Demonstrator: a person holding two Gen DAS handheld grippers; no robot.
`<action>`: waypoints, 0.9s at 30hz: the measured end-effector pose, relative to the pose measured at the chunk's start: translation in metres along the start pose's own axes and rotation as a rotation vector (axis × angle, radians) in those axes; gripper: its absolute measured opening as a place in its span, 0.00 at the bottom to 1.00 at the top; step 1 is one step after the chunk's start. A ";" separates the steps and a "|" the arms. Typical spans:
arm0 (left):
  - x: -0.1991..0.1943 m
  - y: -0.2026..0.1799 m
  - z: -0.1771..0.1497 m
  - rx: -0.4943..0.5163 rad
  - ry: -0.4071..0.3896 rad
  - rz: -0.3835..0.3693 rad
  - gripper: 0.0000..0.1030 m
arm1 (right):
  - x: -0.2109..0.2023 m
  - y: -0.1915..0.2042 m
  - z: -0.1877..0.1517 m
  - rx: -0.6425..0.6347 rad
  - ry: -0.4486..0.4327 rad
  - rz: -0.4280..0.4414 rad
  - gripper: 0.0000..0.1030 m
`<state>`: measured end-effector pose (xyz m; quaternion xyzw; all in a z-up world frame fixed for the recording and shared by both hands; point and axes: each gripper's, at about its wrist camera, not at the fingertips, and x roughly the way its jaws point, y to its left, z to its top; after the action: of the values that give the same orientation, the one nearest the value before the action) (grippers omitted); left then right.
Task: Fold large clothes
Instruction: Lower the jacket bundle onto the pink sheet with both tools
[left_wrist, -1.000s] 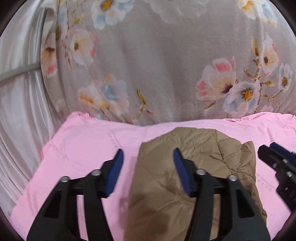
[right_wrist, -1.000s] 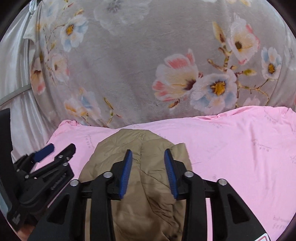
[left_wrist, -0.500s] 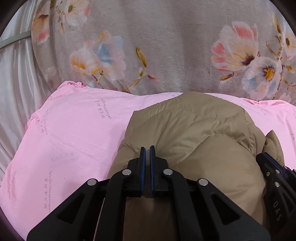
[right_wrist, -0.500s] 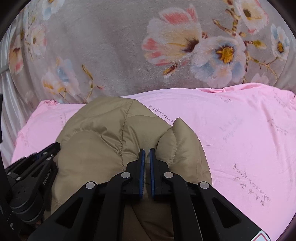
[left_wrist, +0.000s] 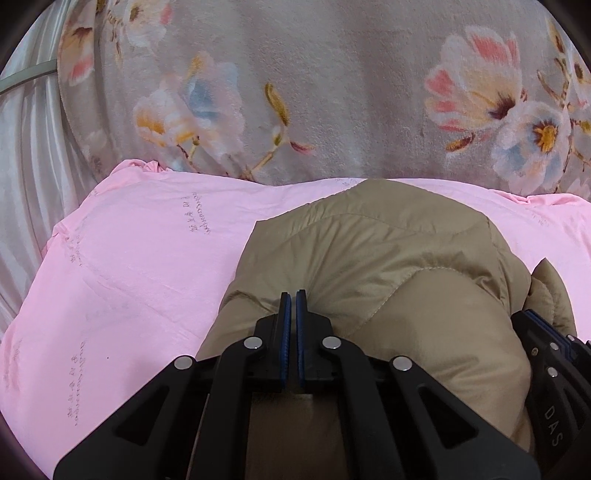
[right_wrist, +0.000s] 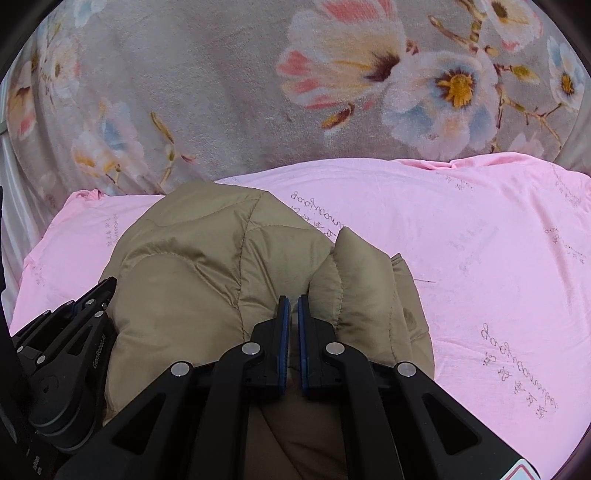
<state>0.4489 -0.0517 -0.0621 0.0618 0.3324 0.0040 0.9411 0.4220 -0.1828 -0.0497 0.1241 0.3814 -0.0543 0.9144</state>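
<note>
The puffy tan quilted jacket (left_wrist: 369, 258) lies bunched up on the pink sheet (left_wrist: 140, 266), near the grey flowered blanket (left_wrist: 332, 92) at the far side. The left tool (left_wrist: 293, 299) pinches the jacket's near left part. The right tool (right_wrist: 291, 302) pinches its near right fold (right_wrist: 354, 266).
</note>
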 end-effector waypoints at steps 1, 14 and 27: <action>0.001 -0.001 0.000 0.002 0.000 0.001 0.00 | 0.001 0.000 0.000 0.002 0.003 0.000 0.02; 0.006 -0.008 0.001 0.029 0.003 0.031 0.00 | 0.005 -0.002 0.002 0.008 0.024 -0.003 0.01; -0.071 0.024 -0.041 0.033 -0.007 -0.062 0.04 | -0.086 -0.009 -0.057 -0.071 -0.034 0.035 0.07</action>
<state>0.3690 -0.0266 -0.0467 0.0669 0.3311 -0.0310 0.9407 0.3206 -0.1762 -0.0289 0.0972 0.3650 -0.0268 0.9255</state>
